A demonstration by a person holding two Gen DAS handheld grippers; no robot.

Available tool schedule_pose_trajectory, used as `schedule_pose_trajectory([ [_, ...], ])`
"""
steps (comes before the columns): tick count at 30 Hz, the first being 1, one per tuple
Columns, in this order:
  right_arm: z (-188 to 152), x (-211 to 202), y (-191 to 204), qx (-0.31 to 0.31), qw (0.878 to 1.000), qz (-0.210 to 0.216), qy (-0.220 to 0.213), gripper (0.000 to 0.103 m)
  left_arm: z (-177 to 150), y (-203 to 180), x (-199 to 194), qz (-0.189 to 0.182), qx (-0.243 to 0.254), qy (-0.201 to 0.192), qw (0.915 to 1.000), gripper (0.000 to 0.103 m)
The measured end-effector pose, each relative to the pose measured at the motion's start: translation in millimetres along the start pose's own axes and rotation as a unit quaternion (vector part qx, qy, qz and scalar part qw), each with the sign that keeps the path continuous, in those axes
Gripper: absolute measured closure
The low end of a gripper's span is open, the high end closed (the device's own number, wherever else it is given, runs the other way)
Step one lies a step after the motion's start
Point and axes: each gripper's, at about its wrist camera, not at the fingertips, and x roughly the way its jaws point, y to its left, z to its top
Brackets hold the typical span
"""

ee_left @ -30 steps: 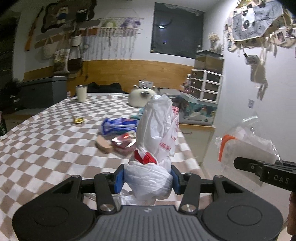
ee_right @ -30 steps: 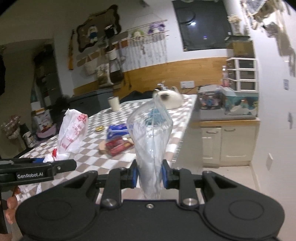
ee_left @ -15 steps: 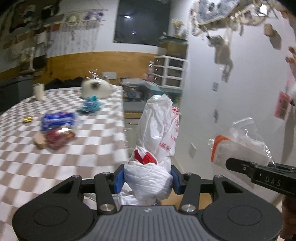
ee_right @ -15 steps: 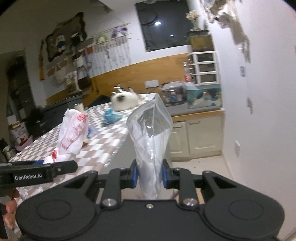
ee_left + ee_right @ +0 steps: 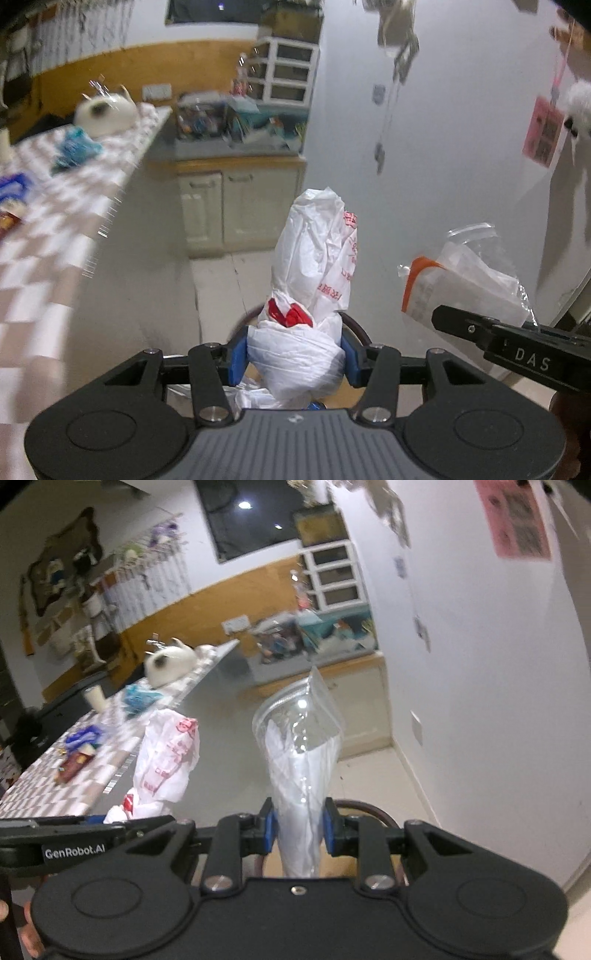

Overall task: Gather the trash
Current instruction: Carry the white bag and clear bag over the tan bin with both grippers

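My left gripper (image 5: 295, 356) is shut on a crumpled white plastic bag with red print (image 5: 314, 273), held upright in the air beside the table. The same bag shows in the right wrist view (image 5: 166, 753). My right gripper (image 5: 298, 830) is shut on a clear zip bag holding white paper (image 5: 301, 753); it also shows at the right of the left wrist view (image 5: 461, 284). A dark round rim (image 5: 354, 325) lies on the floor just below both grippers, mostly hidden. More trash stays on the checkered table (image 5: 48, 236): a blue wad (image 5: 75, 149) and wrappers (image 5: 77, 753).
A white cat (image 5: 168, 664) lies at the table's far end beside a cup (image 5: 94, 698). A low cabinet (image 5: 236, 206) with clutter on top stands against the far wall. A white wall (image 5: 498, 701) is close on the right. Tiled floor lies between.
Both grippers have swung right, off the table and downward, toward the floor gap by the wall, each still holding its bag. The table now sits at the left.
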Motion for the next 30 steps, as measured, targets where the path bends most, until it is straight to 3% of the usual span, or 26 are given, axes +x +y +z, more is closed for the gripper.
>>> schedule_pose_trajectory([
  [9,-19,47,-45,0.048,0.997,-0.035,0.056,0.077,-4,-12,79,-0.026,-0.026,0.068,0.997,0.053],
  [20,-42,121,-64,0.092,0.984,-0.055,0.139,0.077,-22,16,179,-0.029,-0.089,0.156,0.9833,0.053],
  [24,-46,146,-65,0.09,0.981,-0.059,0.159,0.077,-24,31,208,-0.044,-0.129,0.173,0.9755,0.053],
  [29,-46,177,-61,0.076,0.979,-0.055,0.181,0.077,-24,42,231,-0.033,-0.141,0.169,0.9748,0.051],
  [30,-45,184,-59,0.068,0.978,-0.055,0.187,0.077,-24,45,235,-0.028,-0.142,0.172,0.9745,0.046],
])
